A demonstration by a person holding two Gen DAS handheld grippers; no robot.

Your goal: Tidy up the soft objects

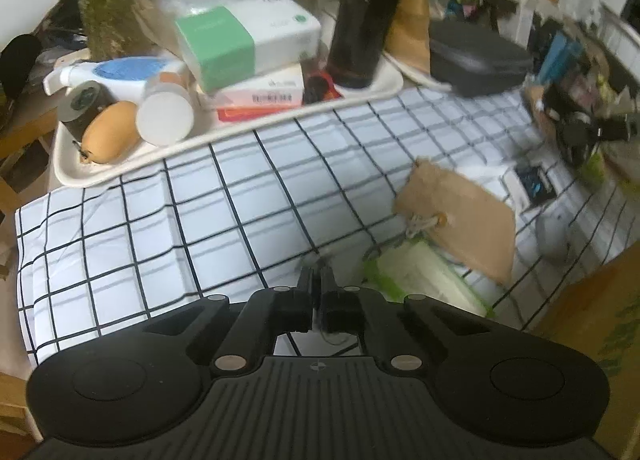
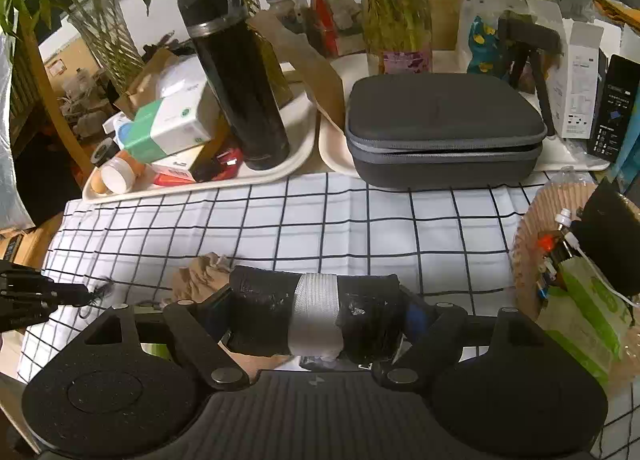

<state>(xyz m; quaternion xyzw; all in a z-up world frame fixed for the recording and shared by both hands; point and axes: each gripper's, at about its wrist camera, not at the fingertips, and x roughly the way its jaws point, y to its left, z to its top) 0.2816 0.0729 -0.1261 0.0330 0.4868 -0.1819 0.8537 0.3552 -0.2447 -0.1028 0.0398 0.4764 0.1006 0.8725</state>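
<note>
Held at lower centre of the right wrist view: black fabric roll (image 2: 260, 312) with a white band, clamped end to end in the right gripper (image 2: 316, 320), above the checked tablecloth (image 2: 360, 219). Left gripper (image 1: 318, 276) pinched together, dark thread wisp at its tips, hold unclear. Could buckle and slip out endwise, being soft, or snag the crumpled brown pouch (image 2: 200, 274) just behind.

Open stretch of checked cloth (image 2: 340, 219) across the middle of the tabletop. Blocked at the back by a crowded tray (image 2: 224, 179) with a tall black flask (image 2: 236, 75) and by a grey zip case (image 2: 444, 131). Hemmed in on the right by a basket (image 2: 532, 227), on the left by a brown pouch (image 1: 460, 215).
</note>
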